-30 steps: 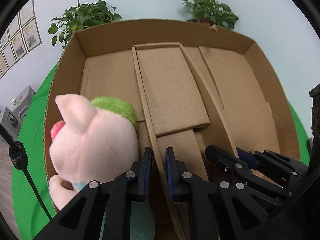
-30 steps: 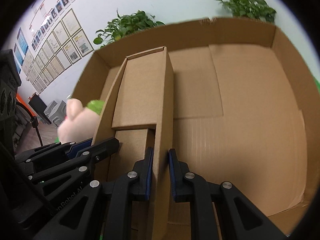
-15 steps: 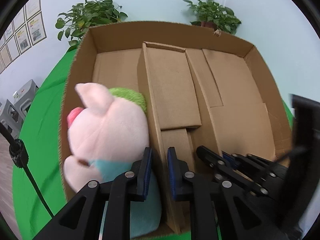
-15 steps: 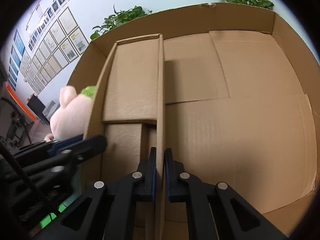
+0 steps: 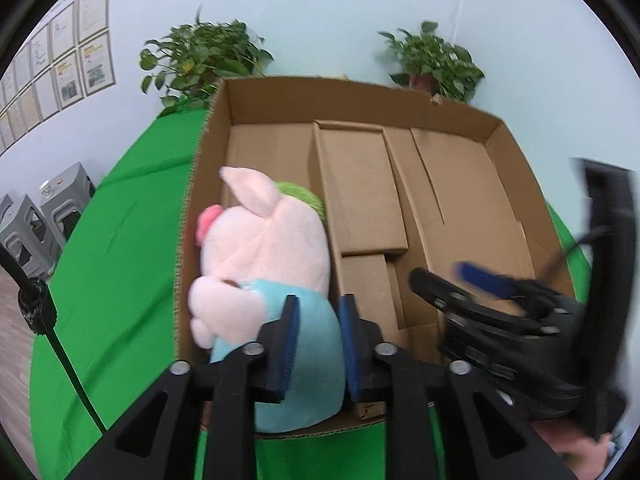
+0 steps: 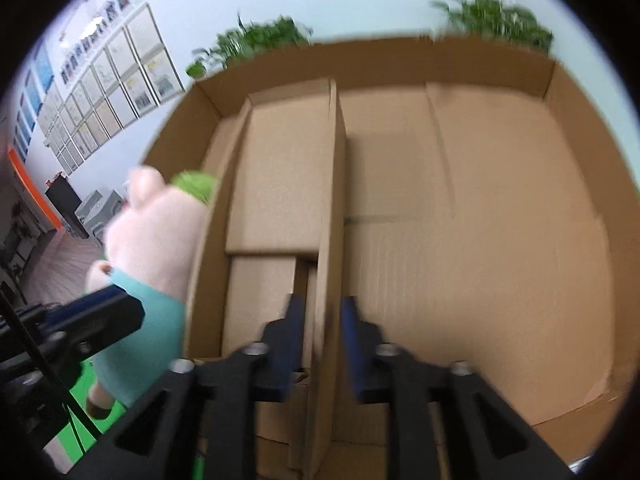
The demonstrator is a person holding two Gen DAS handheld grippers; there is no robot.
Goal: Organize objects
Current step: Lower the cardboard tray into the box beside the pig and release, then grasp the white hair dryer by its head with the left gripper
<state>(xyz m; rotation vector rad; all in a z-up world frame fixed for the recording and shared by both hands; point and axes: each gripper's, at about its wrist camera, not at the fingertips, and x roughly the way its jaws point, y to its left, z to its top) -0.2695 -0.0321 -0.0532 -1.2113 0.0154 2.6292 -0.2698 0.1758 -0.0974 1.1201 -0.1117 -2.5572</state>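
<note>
The plush pig (image 5: pixel 264 248) lies lengthwise in the cardboard box (image 5: pixel 360 96), head away. Left gripper (image 5: pixel 318 344) spread; right gripper (image 6: pixel 322 344) spread astride a divider (image 6: pixel 330 216).

Two fisheye wrist views look forward and down, close over an open cardboard box (image 5: pixel 496 132). Both share its dividers and a pink plush pig (image 6: pixel 160 216); the right view is blurred, perhaps nearer.

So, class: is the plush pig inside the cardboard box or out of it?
Inside: the plush pig sits in the cardboard box's left compartment, against the divider.
</note>
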